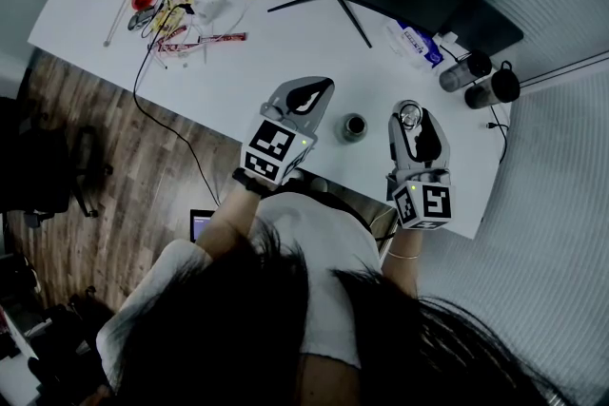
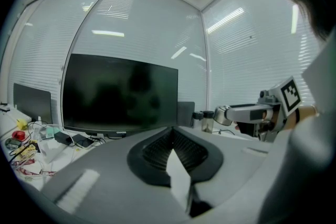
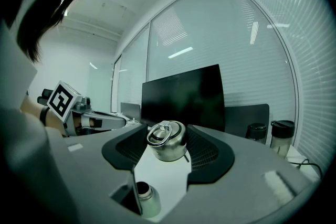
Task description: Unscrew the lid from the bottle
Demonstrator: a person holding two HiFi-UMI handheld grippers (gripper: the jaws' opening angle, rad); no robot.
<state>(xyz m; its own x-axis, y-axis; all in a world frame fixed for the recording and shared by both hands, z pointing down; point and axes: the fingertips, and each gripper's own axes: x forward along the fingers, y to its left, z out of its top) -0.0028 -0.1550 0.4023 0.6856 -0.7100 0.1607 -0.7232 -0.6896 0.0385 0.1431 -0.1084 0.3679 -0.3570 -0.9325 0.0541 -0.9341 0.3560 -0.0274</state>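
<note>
Since the ringed steel lid [image 3: 167,143] is already off, right gripper [image 1: 410,114] fingers clamp its sides, holding it clear, centre right. Open bottle [image 1: 354,126] stands on the tabletop [image 1: 285,43], mid-frame between both grippers. Left gripper [image 2: 172,132] fingers closed together, empty, beside the bottle.

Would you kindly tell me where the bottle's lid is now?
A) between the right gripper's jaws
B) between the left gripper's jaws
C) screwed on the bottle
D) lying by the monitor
A: the right gripper pinches the ringed metal lid, clear of the open bottle below.
</note>
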